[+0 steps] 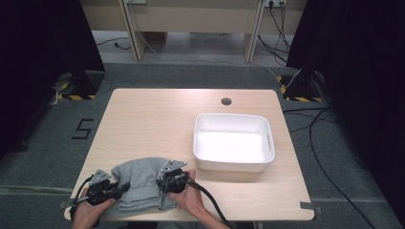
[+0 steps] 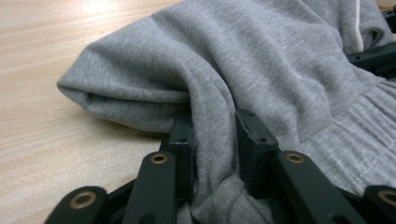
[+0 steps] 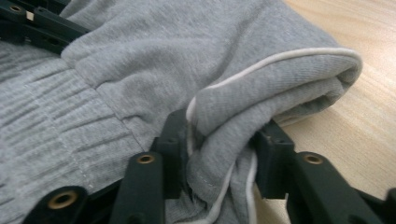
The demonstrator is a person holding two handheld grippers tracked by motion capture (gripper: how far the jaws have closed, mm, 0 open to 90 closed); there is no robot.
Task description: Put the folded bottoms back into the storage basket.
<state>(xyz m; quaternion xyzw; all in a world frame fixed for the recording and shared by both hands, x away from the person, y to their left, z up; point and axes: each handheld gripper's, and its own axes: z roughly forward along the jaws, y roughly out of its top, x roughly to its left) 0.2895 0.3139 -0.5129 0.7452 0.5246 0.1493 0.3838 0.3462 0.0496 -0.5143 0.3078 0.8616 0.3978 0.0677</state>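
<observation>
Pale wood bench (image 1: 157, 119) carries a folded grey garment (image 1: 141, 183) at its near edge, left of a white bin (image 1: 233, 142). Each hand-held gripper, left (image 1: 125, 187) and right (image 1: 161, 185), is clamped on a bunched fold. Thin bites may slip and the fold be undone when lifted.

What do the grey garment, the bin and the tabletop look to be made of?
Grey garment: soft knit cotton-like fleece, matte; fine ribbed weave, gathered band and white piping show. Both grippers clamp folds of it. Bin: likely moulded plastic, white, smooth, slightly glossy with rounded corners. Table: light wood-grain surface, probably laminate, with a faint sheen.
</observation>
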